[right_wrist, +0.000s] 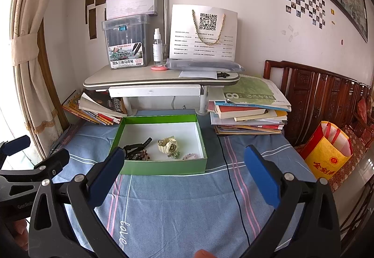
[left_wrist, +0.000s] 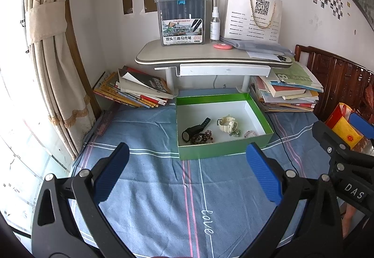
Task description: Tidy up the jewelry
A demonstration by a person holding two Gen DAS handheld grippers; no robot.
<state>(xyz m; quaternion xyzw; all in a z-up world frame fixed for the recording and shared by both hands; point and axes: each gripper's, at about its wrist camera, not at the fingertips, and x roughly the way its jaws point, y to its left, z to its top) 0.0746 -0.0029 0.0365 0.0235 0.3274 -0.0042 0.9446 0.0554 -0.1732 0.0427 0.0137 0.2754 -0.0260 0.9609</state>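
Left wrist: both tongs (left_wrist: 187, 171) (right_wrist: 184, 169) gape empty; green box (left_wrist: 222, 150) holds watches, perhaps beads.

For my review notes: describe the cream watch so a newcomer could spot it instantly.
On the blue striped bedspread sits an open green box with a white floor. The cream watch lies near its middle, right of the black watch; it is the only pale, chunky piece, above the bead bracelets.

Two watches (left_wrist: 210, 128) lie inside the green box (left_wrist: 224, 148).
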